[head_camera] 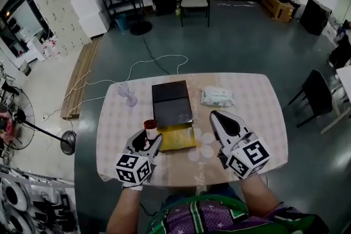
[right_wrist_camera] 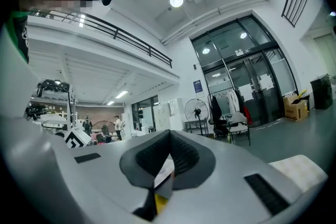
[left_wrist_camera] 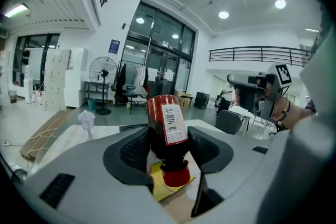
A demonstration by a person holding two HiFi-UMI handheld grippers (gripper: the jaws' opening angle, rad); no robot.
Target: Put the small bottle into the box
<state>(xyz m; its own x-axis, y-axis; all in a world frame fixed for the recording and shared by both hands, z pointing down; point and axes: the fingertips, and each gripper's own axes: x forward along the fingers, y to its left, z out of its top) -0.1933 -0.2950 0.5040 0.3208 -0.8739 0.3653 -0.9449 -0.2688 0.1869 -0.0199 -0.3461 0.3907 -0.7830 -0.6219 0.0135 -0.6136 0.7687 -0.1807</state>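
A small dark-red bottle (head_camera: pixel 150 130) with a white barcode label (left_wrist_camera: pixel 173 124) sits between the jaws of my left gripper (head_camera: pixel 149 140), which is shut on its body. In the left gripper view (left_wrist_camera: pixel 170 139) the bottle's red cap points down, over the yellow inside of the box (left_wrist_camera: pixel 157 186). The box (head_camera: pixel 178 138) lies open at the table's middle, just right of the bottle, with its black lid (head_camera: pixel 171 100) folded back. My right gripper (head_camera: pixel 216 117) hovers right of the box with its jaws together and nothing in them, as the right gripper view (right_wrist_camera: pixel 169 152) also shows.
A pack of wipes (head_camera: pixel 217 96) lies behind my right gripper. A small clear goblet-like thing (head_camera: pixel 127 93) stands at the table's far left. The table (head_camera: pixel 258 118) has a checked cloth. A dark chair (head_camera: pixel 318 93) stands to the right, and cables trail on the floor behind.
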